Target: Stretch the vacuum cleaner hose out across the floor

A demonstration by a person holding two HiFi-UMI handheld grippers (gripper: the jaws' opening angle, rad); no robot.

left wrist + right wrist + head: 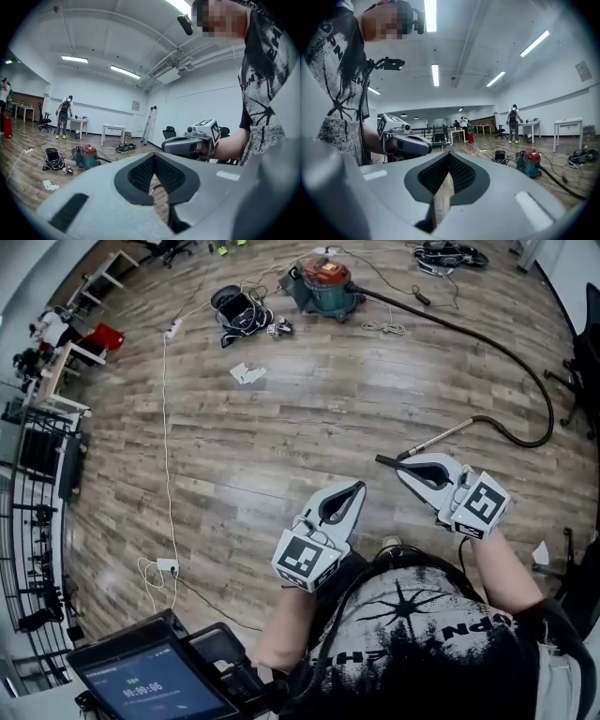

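Observation:
The vacuum cleaner [323, 282], green with a red top, stands far off on the wooden floor. Its black hose [525, 371] runs right, loops round and ends in a metal wand [439, 439] whose dark tip lies just ahead of my right gripper [392, 463]. That gripper is shut with nothing between its jaws and is held in the air above the wand's end. My left gripper [360, 487] is also shut and empty, beside it to the left. The left gripper view shows the vacuum cleaner [86, 156] and the right gripper [192, 143]. In the right gripper view I see the vacuum cleaner [529, 162], the hose [560, 183] and the left gripper [405, 140].
A white cable with a power strip [168, 565] runs down the left side. A black bag with cords [239, 310] and a scrap of paper [247, 374] lie near the vacuum. Office chairs [586, 362] stand at the right, racks at the left. A person [63, 117] stands far off.

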